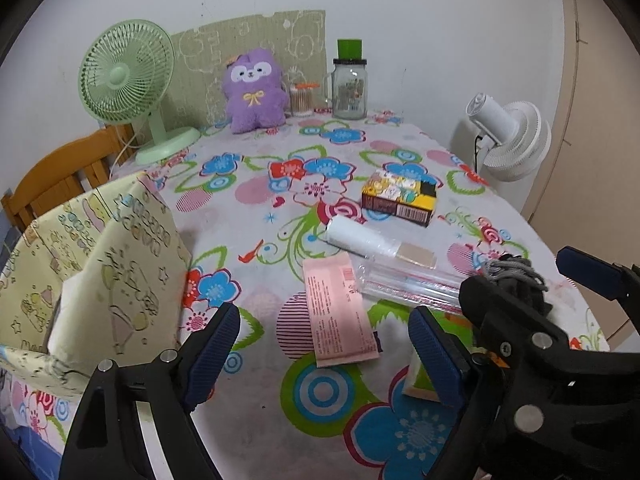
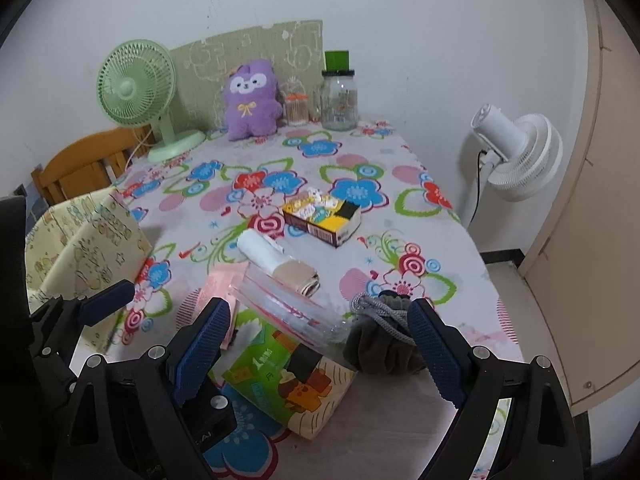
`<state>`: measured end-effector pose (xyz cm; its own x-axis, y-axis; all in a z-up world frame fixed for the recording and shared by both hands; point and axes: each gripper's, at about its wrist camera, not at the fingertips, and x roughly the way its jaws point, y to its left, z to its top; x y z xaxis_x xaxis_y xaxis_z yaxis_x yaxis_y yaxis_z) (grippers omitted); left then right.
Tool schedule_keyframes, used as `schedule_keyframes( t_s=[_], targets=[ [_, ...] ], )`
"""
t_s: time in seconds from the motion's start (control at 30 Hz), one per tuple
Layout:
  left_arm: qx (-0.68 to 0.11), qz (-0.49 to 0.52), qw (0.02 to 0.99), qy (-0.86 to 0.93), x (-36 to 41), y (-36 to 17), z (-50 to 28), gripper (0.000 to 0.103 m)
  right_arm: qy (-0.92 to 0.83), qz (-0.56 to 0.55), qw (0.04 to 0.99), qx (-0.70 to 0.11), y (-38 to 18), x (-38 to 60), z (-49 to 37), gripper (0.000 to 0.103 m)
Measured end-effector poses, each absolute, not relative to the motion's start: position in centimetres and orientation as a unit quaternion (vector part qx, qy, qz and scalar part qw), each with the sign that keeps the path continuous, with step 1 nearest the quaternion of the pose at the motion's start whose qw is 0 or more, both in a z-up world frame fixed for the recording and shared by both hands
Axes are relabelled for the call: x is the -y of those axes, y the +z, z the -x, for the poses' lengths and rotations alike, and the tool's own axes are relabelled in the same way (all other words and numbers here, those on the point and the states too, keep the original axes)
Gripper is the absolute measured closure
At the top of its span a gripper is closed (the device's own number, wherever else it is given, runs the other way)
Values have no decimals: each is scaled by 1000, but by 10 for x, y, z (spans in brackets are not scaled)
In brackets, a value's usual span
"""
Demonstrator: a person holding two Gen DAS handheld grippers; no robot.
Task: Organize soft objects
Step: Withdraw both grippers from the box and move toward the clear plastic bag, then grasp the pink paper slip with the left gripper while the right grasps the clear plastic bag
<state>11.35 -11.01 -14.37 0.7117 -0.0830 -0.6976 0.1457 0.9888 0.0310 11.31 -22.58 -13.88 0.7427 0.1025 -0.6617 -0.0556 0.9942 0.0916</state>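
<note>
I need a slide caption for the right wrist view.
Open right gripper above a tissue pack and grey drawstring pouch on the floral tablecloth.

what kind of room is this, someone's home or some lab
Most likely a lived-in home, probably a small dining or bedroom corner. A table with a flowered tablecloth stands against the wall, bearing a purple plush toy and a green desk fan, with a wooden chair beside it.

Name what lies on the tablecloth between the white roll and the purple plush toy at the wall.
Nothing: both wrist views show only bare flowered tablecloth between the white roll and the purple plush toy. The patterned box sits off to the right.
</note>
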Motion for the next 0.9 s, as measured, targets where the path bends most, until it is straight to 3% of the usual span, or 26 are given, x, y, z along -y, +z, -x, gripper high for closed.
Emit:
schedule_keyframes(
  t_s=[0.47, 0.77, 0.9],
  targets=[
    [-397, -49, 914, -62, 112, -167, -134, 21, 49, -6, 925, -377, -160, 216, -143, 13],
    [-417, -37, 906, -62, 109, -179, -147, 36, 54, 37, 923, -380, -165, 203, -160, 15],
    [-422, -27, 903, -75, 108, -178, -149, 49, 64, 41, 921, -382, -168, 199, -167, 16]
  ],
)
